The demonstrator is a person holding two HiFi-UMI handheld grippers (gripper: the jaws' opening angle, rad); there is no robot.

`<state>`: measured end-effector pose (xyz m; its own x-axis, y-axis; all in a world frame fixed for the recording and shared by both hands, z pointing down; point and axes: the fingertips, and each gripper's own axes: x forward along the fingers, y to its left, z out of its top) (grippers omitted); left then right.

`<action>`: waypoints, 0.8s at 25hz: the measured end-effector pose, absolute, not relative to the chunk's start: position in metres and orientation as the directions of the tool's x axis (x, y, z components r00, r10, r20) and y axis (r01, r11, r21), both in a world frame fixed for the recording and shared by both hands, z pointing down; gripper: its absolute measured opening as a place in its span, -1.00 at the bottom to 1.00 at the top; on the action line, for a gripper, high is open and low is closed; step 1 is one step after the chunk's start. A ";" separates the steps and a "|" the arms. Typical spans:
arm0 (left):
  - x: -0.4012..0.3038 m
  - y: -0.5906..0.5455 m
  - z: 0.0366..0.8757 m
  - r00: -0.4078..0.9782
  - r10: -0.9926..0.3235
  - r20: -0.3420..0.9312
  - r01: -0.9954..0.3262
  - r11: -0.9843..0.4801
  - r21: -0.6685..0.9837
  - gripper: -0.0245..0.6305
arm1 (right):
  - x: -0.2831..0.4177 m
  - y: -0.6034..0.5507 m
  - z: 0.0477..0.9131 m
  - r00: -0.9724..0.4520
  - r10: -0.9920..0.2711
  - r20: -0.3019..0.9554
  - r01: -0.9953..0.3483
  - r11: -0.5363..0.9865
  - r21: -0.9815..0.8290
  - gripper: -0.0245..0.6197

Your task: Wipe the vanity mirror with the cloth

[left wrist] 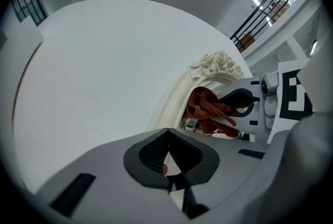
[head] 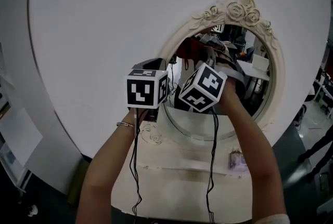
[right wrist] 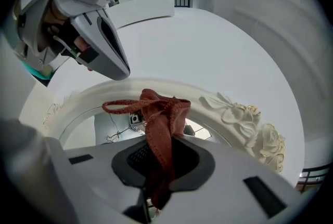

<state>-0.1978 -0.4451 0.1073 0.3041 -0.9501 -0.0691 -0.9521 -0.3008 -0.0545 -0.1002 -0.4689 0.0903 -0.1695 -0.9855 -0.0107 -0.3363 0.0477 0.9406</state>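
Note:
The oval vanity mirror [head: 250, 82] has a cream frame [head: 279, 64] with carved roses [right wrist: 250, 124] at its top. My right gripper [head: 199, 56] is shut on a reddish-brown cloth [head: 189, 50], held against the upper left of the glass. The cloth [right wrist: 158, 124] hangs bunched out of the jaws in the right gripper view, just below the frame's top arc. My left gripper [head: 158, 64] hovers beside the frame's left edge, and its jaws [left wrist: 167, 132] meet at the tips with nothing held. From the left gripper view the cloth [left wrist: 208, 111] and right gripper [left wrist: 244, 106] show at the right.
A large white round panel [head: 104, 25] stands behind the mirror. The mirror sits on a white vanity top [head: 171, 176] that carries a small object [head: 238, 160] and a scrolled ornament [head: 152, 135]. Black cables [head: 136, 176] hang from both grippers. A railing [left wrist: 265, 4] shows far off.

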 end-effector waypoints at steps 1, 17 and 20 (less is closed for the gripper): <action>-0.199 -0.446 0.113 0.306 -0.950 -0.057 -0.952 -0.303 -0.044 -0.91 | -0.102 -0.469 0.094 -0.170 -0.985 -0.006 -0.330 0.051 0.943 -0.74; -0.224 -0.450 0.236 0.301 -0.948 0.100 -0.952 -0.292 0.093 -0.91 | -0.139 -0.472 0.209 -0.193 -0.970 0.150 -0.201 0.189 0.961 -0.74; -0.230 -0.447 0.269 0.300 -0.944 0.140 -0.951 -0.283 0.124 -0.91 | -0.144 -0.469 0.245 -0.196 -0.960 0.199 -0.190 0.236 0.953 -0.74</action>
<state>-0.2297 -0.4474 0.2691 0.2996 -0.9437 0.1404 -0.9509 -0.2834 0.1240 -0.1445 -0.4695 0.2446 -0.1961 -0.9602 0.1988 -0.1900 0.2361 0.9530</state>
